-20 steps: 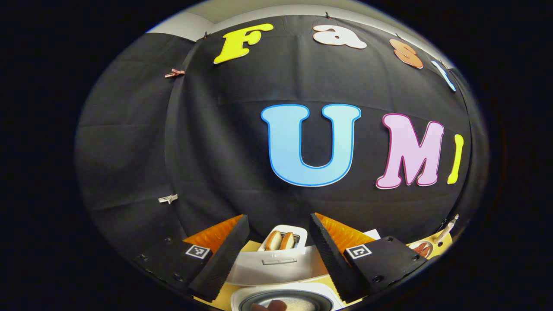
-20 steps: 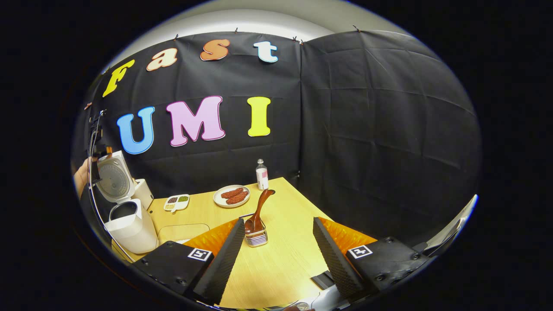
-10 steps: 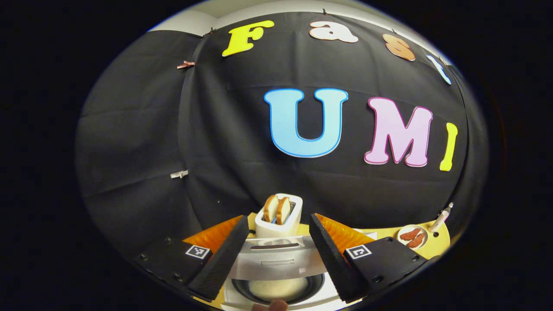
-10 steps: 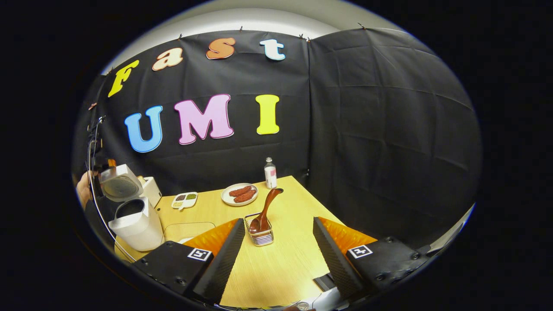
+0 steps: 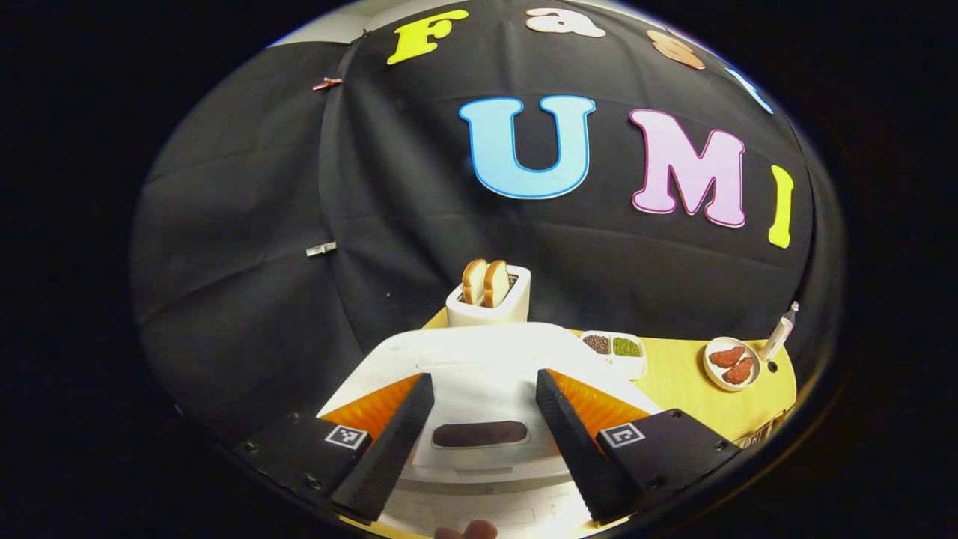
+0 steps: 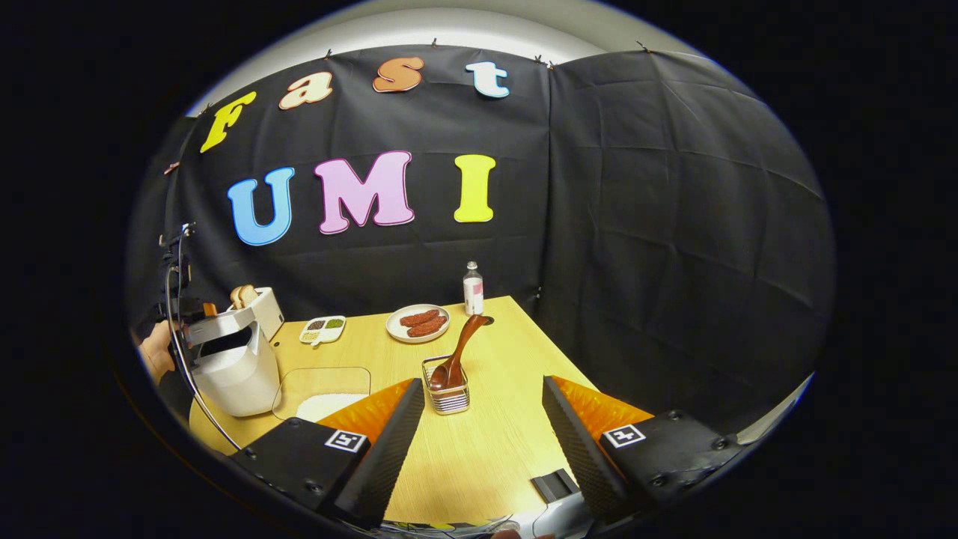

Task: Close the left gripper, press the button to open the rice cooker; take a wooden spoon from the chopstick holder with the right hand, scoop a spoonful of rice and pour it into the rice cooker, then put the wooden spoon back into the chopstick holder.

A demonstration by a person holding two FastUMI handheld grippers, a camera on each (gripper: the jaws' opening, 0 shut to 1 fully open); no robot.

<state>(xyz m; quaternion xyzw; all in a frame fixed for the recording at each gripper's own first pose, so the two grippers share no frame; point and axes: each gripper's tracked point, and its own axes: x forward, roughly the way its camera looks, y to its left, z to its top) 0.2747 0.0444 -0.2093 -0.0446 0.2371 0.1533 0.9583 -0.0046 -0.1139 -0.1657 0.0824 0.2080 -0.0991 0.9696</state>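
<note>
The white rice cooker [image 6: 236,367] stands at the table's left, its lid [image 6: 224,323] lowered to a narrow gap above the body. In the left gripper view the lid's top [image 5: 479,352] lies right under my left gripper [image 5: 484,380], which is open, with a dark oval panel [image 5: 479,433] between the fingers. The wooden spoon [image 6: 460,348] leans in the wire chopstick holder [image 6: 447,393] mid-table. My right gripper [image 6: 483,385] hovers open just in front of the holder, holding nothing. A clear tray of rice [image 6: 322,404] sits by the cooker.
A toaster with bread [image 5: 488,296] stands behind the cooker. A divided seasoning dish [image 6: 323,328], a plate of sausages [image 6: 418,323] and a small bottle [image 6: 472,288] line the table's far side. A hand [image 6: 157,352] and a cable show beside the cooker.
The cooker's lid has swung down from upright to almost shut, and the left gripper has tipped down over it. The right gripper's view has shifted slightly; the spoon stays in the holder.
</note>
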